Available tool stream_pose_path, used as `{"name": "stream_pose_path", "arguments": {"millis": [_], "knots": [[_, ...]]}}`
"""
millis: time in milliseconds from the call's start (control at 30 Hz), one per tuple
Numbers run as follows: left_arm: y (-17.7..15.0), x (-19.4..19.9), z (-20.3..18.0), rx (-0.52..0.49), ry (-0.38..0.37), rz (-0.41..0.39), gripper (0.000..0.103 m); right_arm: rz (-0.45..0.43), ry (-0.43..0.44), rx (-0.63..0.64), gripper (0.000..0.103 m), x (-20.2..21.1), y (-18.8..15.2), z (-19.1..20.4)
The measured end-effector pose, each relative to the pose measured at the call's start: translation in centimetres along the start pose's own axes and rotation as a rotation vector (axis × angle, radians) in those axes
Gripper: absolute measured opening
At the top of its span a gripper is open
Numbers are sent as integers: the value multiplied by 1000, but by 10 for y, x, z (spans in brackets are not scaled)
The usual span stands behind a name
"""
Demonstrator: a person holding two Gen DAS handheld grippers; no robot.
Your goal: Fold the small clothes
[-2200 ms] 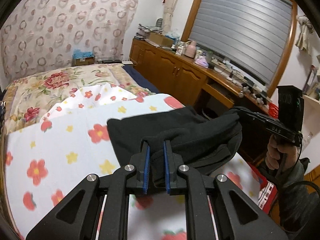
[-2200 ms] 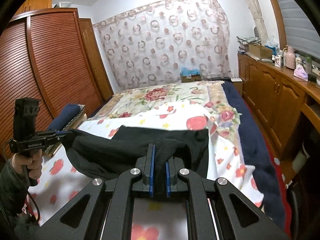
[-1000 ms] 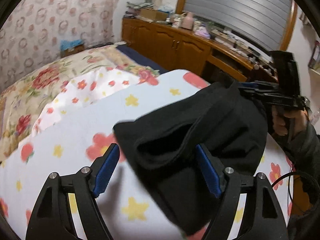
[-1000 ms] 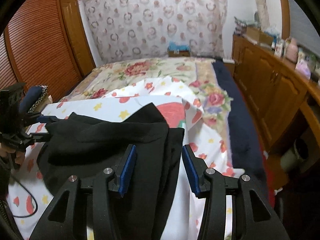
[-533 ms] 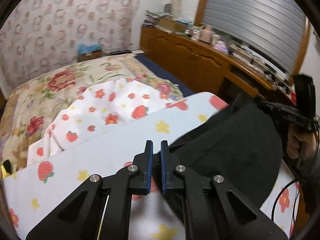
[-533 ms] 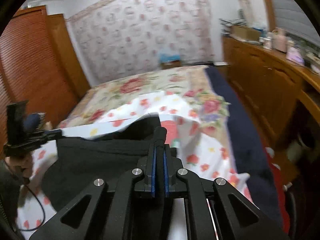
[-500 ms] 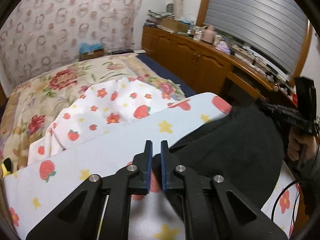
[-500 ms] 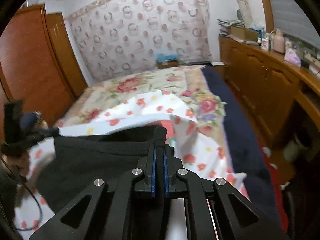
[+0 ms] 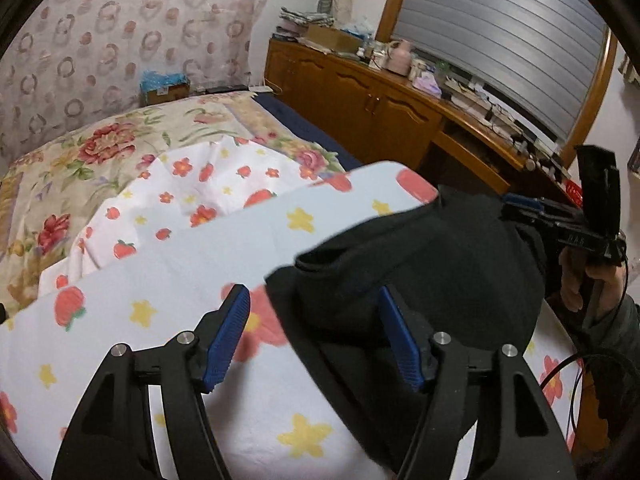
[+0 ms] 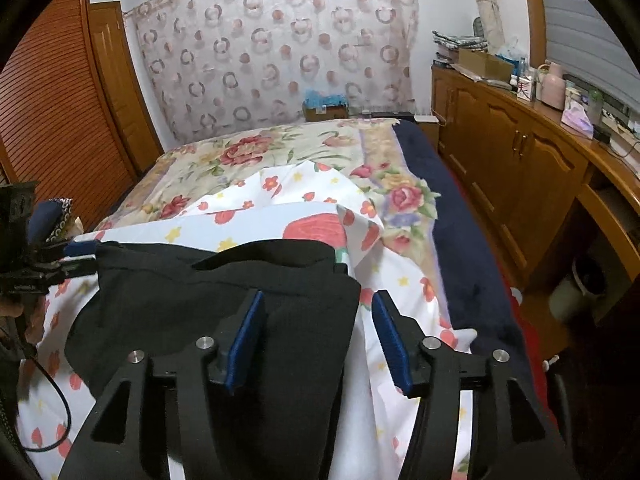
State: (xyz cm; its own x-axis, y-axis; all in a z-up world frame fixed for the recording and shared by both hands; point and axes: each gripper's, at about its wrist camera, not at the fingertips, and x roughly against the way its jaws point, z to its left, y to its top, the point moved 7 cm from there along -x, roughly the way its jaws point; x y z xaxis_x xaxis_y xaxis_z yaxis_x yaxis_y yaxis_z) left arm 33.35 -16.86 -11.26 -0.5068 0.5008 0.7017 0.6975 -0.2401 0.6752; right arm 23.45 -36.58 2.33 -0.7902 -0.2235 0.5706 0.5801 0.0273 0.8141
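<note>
A bed carries a flowered quilt and, at its near end, a white sheet with strawberries and stars. A wooden cabinet cluttered with items runs along the bed's right side. The black garment lies folded on the sheet near the foot edge. The left gripper has just been opening; its jaws stand apart over the garment's left edge, holding nothing. The right gripper has likewise just been opening, astride the garment's right edge without pressing it.
</note>
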Motion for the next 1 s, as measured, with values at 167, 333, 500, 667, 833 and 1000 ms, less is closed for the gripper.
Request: {"name": "stream_pose_path", "arguments": {"millis": [167, 333, 500, 667, 833, 1000], "knots": [[-8, -20, -5, -4, -10, 60, 68, 36, 19, -7, 67, -16, -7, -1], [-7, -28, -3, 22, -23, 73, 68, 91, 42, -23, 70, -39, -2, -6], [-5, -29, -5, 25, -27, 66, 65, 124, 86, -50, 70, -48, 3, -7], [-5, -30, -10, 12, -44, 66, 48, 149, 114, -44, 71, -54, 3, -4], [-2, -25, -12, 16, -55, 47, 20, 142, 105, -29, 69, -54, 2, -4], [2, -10, -20, -5, -47, -5, 16, 130, 103, 1, 60, -51, -2, 6]]}}
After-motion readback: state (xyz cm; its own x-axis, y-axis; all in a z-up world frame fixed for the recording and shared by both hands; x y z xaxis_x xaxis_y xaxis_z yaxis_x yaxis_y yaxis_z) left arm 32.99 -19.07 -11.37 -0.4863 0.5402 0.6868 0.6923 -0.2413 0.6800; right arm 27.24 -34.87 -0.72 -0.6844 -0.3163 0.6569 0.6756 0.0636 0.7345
